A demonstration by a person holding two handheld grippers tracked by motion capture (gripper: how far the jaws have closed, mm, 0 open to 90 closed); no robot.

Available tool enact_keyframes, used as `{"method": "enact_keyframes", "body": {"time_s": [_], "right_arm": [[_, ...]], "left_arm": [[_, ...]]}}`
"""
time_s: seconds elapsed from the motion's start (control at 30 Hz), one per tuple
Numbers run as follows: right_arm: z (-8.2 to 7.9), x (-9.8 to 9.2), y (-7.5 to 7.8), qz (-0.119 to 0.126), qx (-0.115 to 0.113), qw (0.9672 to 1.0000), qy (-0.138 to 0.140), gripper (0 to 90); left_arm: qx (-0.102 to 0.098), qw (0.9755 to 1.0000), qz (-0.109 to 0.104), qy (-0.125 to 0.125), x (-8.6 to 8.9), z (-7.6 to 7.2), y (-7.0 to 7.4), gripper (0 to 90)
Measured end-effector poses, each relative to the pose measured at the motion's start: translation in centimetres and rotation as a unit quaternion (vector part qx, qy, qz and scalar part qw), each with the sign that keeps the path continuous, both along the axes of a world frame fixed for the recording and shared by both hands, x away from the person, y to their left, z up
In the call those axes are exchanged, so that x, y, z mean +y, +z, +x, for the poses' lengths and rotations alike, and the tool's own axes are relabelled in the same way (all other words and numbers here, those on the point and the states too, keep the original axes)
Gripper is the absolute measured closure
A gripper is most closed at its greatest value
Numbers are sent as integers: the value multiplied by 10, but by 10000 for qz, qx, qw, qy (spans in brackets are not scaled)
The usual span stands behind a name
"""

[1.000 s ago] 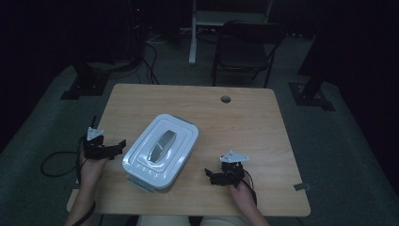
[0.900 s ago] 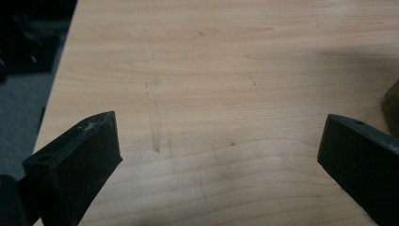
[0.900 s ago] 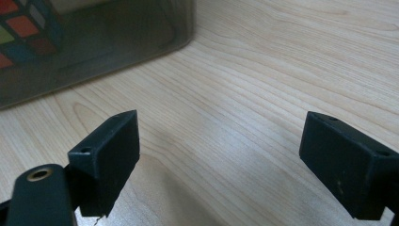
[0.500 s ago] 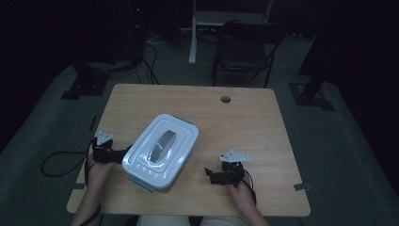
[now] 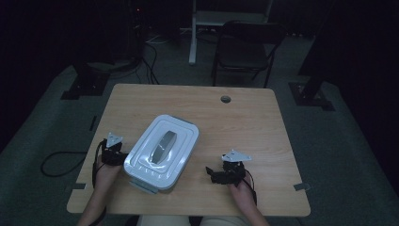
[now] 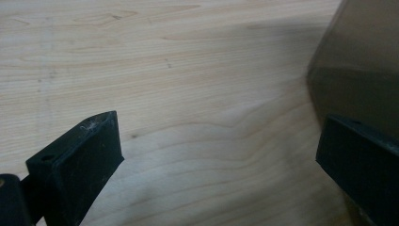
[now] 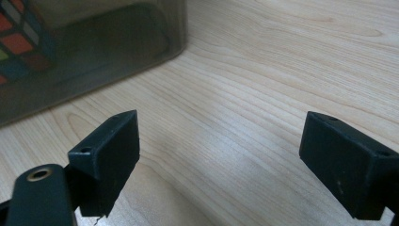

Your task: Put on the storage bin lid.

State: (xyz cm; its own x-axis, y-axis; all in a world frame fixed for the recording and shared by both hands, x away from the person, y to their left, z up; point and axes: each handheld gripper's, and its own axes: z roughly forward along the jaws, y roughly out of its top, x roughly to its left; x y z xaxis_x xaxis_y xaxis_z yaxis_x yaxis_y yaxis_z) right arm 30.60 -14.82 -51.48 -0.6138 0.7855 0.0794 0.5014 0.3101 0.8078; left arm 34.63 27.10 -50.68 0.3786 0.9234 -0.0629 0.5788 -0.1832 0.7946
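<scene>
**Ana:** Left claw [image 5: 123, 157] sat right against the box [image 5: 161, 150] at about nine o'clock of it, didn't it?

**Ben:** It did. Its jaws stood wide apart with nothing between them but bare bench [image 6: 188, 94]. In the left gripper view the right-hand jaw was close against the box's smoky wall [image 6: 362, 61]; whether it touched, I couldn't tell.

**Ana:** And the right claw [image 5: 212, 173]?

**Ben:** Also spread wide, empty, resting low over the bench at roughly four o'clock of the box and clearly apart from it. Its own view showed the translucent wall [image 7: 94, 52] ahead and a coloured cube [image 7: 21, 40] inside.

**Ana:** Where was the box itself?

**Ben:** Left of the bench's middle, turned on a diagonal, white lid [image 5: 162, 146] on with its grey handle [image 5: 161, 146] on top.

**Ana:** So how should the step have gone?

**Ben:** My judgement: brace the box with the left claw first, bring the right in level toward the lid's edge, and keep the push gentle. A light box on smooth wood would likely slide or swivel.
</scene>
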Motion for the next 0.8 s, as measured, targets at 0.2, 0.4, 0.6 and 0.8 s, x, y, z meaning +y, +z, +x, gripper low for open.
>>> {"method": "enact_keyframes", "body": {"time_s": [0.2, 0.4, 0.6, 0.8], "right_arm": [[1, -3, 0, -10, -57, 9999, -157, 127], [4, -8, 2, 110, -114, 9995, -283, 128], [7, -12, 4, 189, -182, 9987, -440, 128], [14, -17, 7, 332, -198, 9975, -590, 128]], "left_arm": [[38, 10000, -30, -63, -8, -5, 3, 14], [127, 9999, 32, -43, -17, -9, 7, 14], [223, 9995, -24, -203, -28, -14, 5, 14], [187, 9987, 168, -445, -48, -19, 8, 14]]}}
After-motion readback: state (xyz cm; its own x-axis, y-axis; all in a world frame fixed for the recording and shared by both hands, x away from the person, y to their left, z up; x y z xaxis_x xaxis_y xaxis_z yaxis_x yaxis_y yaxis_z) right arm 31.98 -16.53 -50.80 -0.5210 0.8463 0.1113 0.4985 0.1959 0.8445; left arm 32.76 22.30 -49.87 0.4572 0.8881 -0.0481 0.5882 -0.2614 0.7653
